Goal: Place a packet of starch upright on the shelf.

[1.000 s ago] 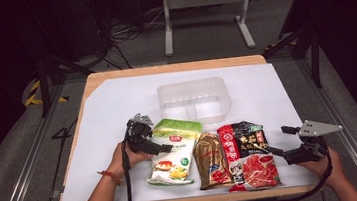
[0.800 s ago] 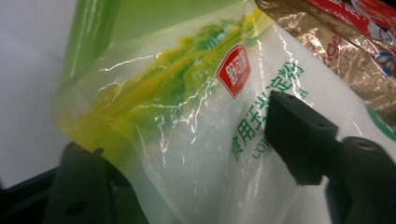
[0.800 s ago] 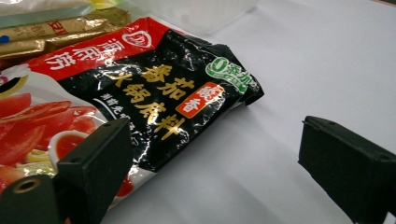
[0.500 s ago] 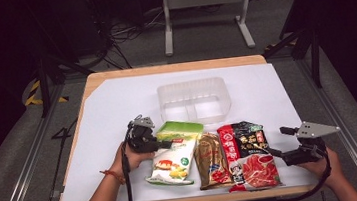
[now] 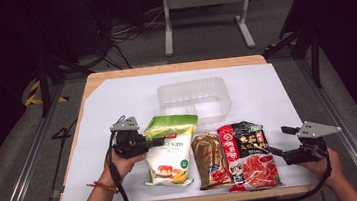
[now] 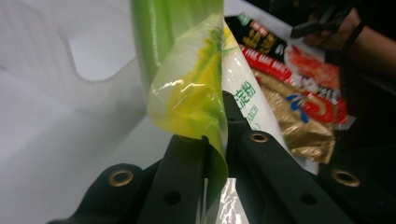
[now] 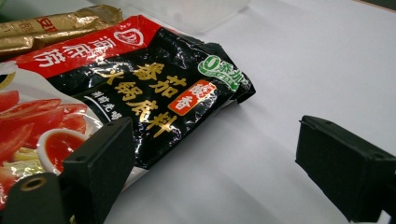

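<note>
A dark room with cables and a metal stand on the floor surrounds your wooden table (image 5: 90, 92), most of which is covered by a white sheet (image 5: 261, 92).

Your left gripper (image 5: 163, 141), left of centre in the high view, has just been closing, and its jaws now pinch the edge of the green and white bag (image 5: 170, 149). In the left gripper view, the thin yellow-green film of that bag (image 6: 196, 93) is folded and clamped between the two black jaws near the bottom middle of the frame. The bag's upper end is tilted up off the sheet while its lower end rests near the front edge of the table.

Just right of it lies a gold packet (image 5: 211, 160), flat on the sheet. Touching that on the right is a red and black sauce packet (image 5: 247, 153), with tomato pictures at its lower end. Behind the three, in the upper middle of the sheet, stands a clear plastic tray (image 5: 194, 99), just beyond the green bag's top.

Your right gripper (image 5: 277, 151) sits in the lower right of the high view, its jaws wide apart and holding nothing. In the right gripper view, the sauce packet (image 7: 154, 93) lies behind the left jaw.
</note>
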`<action>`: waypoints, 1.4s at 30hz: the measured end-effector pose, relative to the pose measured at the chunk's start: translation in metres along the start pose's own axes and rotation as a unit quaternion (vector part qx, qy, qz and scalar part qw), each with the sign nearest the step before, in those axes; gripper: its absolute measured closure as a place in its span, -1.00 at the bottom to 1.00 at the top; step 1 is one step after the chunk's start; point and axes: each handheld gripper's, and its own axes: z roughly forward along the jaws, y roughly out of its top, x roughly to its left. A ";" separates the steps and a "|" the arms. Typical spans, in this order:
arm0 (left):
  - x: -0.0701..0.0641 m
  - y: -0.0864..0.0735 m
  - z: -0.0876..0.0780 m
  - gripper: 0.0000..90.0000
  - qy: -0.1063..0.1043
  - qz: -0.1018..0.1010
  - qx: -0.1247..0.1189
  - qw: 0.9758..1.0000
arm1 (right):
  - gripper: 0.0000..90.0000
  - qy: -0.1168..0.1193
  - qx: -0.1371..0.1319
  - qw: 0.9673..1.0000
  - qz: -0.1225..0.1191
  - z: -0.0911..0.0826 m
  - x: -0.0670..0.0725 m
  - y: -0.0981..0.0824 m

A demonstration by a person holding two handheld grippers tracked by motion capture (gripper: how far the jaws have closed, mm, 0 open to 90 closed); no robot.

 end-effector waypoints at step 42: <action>0.003 0.086 0.005 1.00 0.146 -0.076 -0.201 0.966 | -0.71 -0.020 0.001 1.000 0.006 0.000 -0.002 -0.002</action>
